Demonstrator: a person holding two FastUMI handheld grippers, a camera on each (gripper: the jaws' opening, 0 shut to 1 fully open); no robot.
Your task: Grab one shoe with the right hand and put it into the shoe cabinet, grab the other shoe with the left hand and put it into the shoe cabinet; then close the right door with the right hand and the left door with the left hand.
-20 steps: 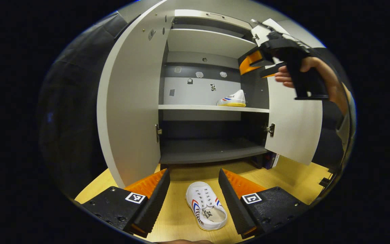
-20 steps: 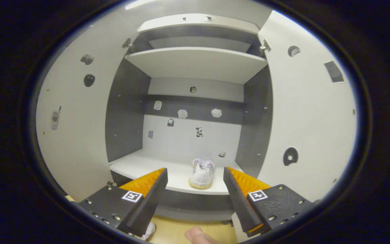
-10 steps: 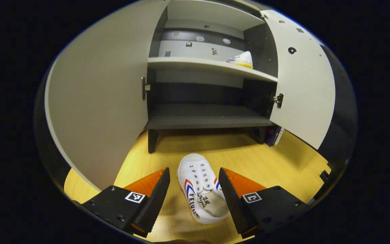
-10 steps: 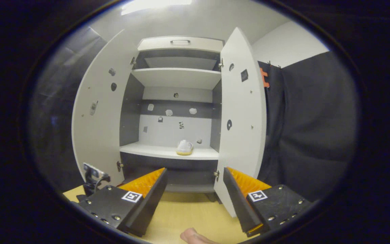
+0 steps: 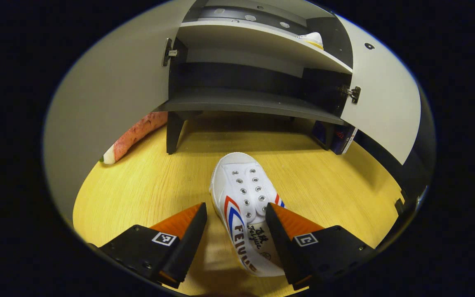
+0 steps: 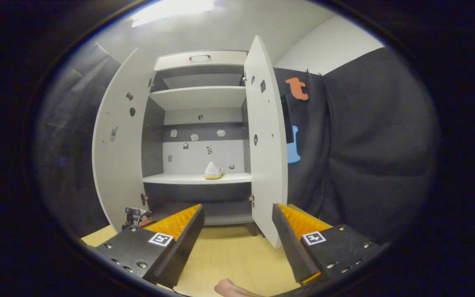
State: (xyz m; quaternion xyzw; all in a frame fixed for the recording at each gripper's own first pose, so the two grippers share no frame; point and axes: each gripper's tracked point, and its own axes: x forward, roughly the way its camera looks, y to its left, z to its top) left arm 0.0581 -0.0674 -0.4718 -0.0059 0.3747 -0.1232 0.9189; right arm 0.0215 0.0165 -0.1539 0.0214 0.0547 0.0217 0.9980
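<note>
**Inspector:** Shoe on the floor (image 5: 243, 206): white, with red and blue stripes, lying on the wooden floor (image 5: 138, 185) in front of the shoe cabinet (image 5: 245, 103), toe toward the cabinet.

**Clerk:** And the left gripper (image 5: 236, 231)?

**Inspector:** Spread wide. The heel half of that shoe lies between its fingers. Its right finger overlaps the shoe's edge in the left gripper view; whether it touches, I cannot tell. The left finger stands apart from it.

**Clerk:** The second shoe?

**Inspector:** Shoe on the shelf (image 6: 212, 170): it sits on the white middle shelf (image 6: 171, 178), toward the right side.

**Clerk:** Right gripper (image 6: 237, 229)?

**Inspector:** Also spread, with nothing between its fingers, well back from the cabinet and facing it.

**Clerk:** Doors?

**Inspector:** Left door (image 6: 116, 165) and right door (image 6: 264, 165) both stand open. In the left gripper view, a reddish-and-white object (image 5: 134, 136) lies on the floor beside the left door; its nature is unclear.
</note>
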